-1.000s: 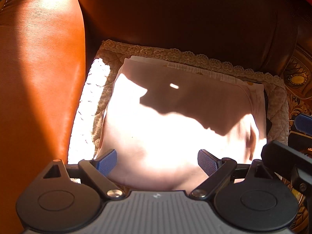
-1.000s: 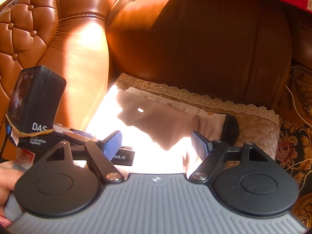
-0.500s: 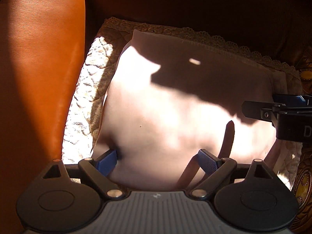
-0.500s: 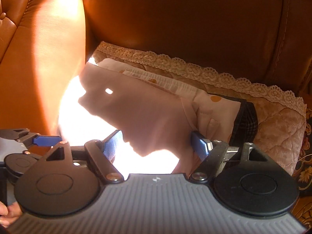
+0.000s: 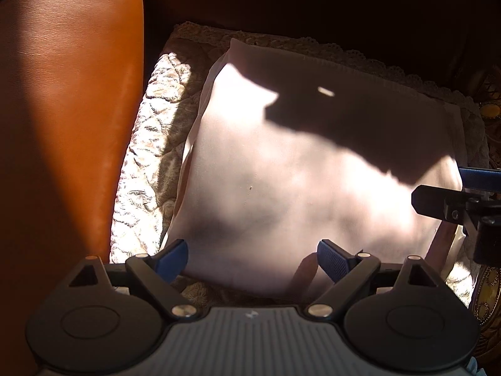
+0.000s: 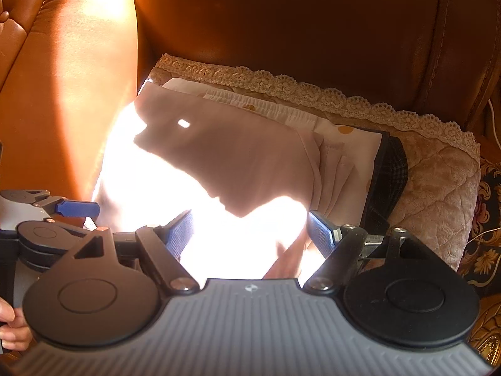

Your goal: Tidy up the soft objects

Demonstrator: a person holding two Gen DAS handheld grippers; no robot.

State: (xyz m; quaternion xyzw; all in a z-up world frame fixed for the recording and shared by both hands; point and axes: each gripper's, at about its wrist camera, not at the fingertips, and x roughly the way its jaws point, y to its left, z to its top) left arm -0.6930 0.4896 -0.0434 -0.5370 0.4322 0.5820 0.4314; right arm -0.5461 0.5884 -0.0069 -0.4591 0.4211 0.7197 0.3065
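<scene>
A folded pale pink garment point(image 5: 281, 172) tops a stack of folded clothes on a quilted beige seat pad point(image 5: 147, 169). In the right wrist view the pink garment point(image 6: 238, 159) lies over a white piece with orange dots point(image 6: 350, 134) and a dark plaid piece point(image 6: 388, 175). My left gripper point(image 5: 252, 260) is open, its fingers astride the pink garment's near edge. My right gripper point(image 6: 250, 232) is open over the stack's near right part. Its finger point(image 5: 438, 200) shows at the right edge of the left wrist view. Strong sun washes out the near fabric.
The stack sits in a brown leather armchair with a high armrest point(image 5: 69, 131) on the left and a backrest point(image 6: 281, 31) behind. Lace trim point(image 6: 313, 91) edges the pad. A patterned carpet point(image 6: 482, 250) lies to the right. A hand point(image 6: 9, 329) shows at the lower left.
Both grippers have moved in and down toward the stack, which now fills more of each view. The right gripper's finger has come in at the right of the left wrist view.
</scene>
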